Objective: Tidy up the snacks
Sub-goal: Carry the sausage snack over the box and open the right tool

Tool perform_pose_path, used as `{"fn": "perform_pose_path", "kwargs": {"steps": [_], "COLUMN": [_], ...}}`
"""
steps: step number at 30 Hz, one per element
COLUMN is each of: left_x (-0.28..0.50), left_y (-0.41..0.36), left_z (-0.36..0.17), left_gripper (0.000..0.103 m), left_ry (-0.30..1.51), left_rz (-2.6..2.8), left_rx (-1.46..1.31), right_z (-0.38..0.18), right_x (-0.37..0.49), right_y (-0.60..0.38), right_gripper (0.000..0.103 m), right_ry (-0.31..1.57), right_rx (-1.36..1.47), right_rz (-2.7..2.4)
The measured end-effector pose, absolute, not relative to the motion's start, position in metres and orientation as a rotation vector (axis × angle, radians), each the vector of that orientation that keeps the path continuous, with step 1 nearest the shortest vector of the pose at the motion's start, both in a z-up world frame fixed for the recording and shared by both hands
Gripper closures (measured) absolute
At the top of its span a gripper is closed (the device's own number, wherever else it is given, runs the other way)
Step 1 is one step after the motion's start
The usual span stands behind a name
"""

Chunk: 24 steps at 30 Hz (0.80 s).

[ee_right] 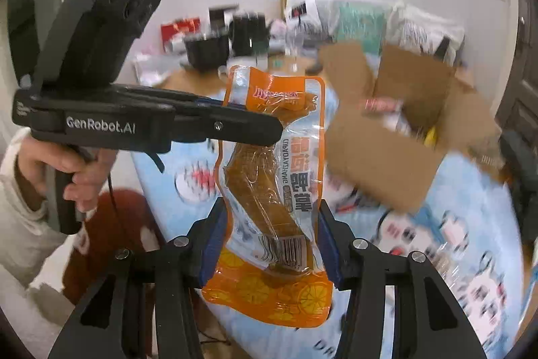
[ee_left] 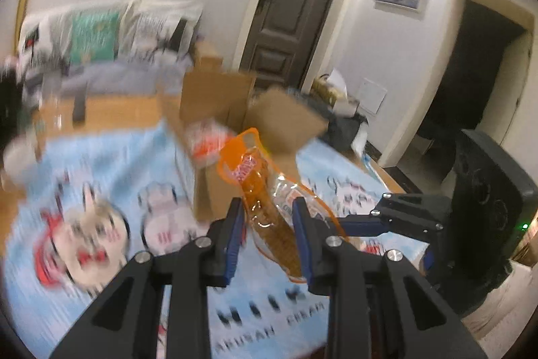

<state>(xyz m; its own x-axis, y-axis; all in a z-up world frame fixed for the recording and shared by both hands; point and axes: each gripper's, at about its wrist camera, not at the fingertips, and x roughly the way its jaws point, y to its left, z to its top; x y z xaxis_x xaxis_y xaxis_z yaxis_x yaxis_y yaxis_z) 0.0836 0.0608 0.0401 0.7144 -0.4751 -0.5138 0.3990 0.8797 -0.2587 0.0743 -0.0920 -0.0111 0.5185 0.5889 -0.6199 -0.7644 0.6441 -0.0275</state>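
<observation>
An orange and clear snack packet [ee_right: 269,190] with a brown strip inside hangs in the air above the table. My right gripper [ee_right: 269,224] has its pads on both sides of the packet's lower part. My left gripper [ee_right: 248,127] reaches in from the left and crosses the packet's upper part. In the left wrist view the same packet [ee_left: 265,207] sits between the left gripper [ee_left: 267,211] pads, with the right gripper [ee_left: 396,217] coming in from the right. An open cardboard box [ee_right: 396,137] stands behind on the table, with a snack [ee_right: 380,106] inside.
The table carries a light blue cartoon-print cloth [ee_left: 101,190]. Dark containers and clutter [ee_right: 228,39] stand at the table's far end. A sofa with cushions [ee_left: 101,36] lies behind, and a dark door [ee_left: 292,9] is beyond the box.
</observation>
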Motion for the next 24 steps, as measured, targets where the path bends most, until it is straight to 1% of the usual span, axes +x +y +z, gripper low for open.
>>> {"fn": "perform_pose_path", "kwargs": {"steps": [4, 7, 9, 13, 16, 19, 22, 24], "left_x": [0.134, 0.185, 0.221, 0.276, 0.301, 0.308, 0.306, 0.302], "left_y": [0.050, 0.049, 0.045, 0.043, 0.044, 0.049, 0.053, 0.058], "left_z": [0.074, 0.087, 0.086, 0.065, 0.045, 0.031, 0.029, 0.032], "left_gripper": [0.077, 0.077, 0.077, 0.077, 0.076, 0.076, 0.075, 0.072], "left_ry": [0.581, 0.599, 0.635, 0.716, 0.770, 0.788, 0.782, 0.777], "left_rz": [-0.463, -0.462, -0.440, -0.396, -0.355, -0.346, -0.347, -0.336], "left_rx": [-0.089, -0.109, -0.105, -0.097, -0.104, -0.121, -0.117, -0.116], "right_z": [0.026, 0.045, 0.050, 0.043, 0.026, 0.010, -0.002, -0.005], "right_x": [0.105, 0.149, 0.183, 0.240, 0.276, 0.296, 0.299, 0.295], "right_y": [-0.094, -0.097, -0.098, -0.094, -0.093, -0.092, -0.094, -0.093], "right_gripper": [0.056, 0.055, 0.055, 0.054, 0.053, 0.053, 0.048, 0.044], "right_ry": [0.532, 0.538, 0.557, 0.608, 0.666, 0.697, 0.717, 0.732], "right_rx": [-0.363, -0.329, -0.293, -0.302, -0.281, -0.297, -0.299, -0.325], "right_rz": [0.770, 0.738, 0.727, 0.728, 0.725, 0.712, 0.731, 0.742]}}
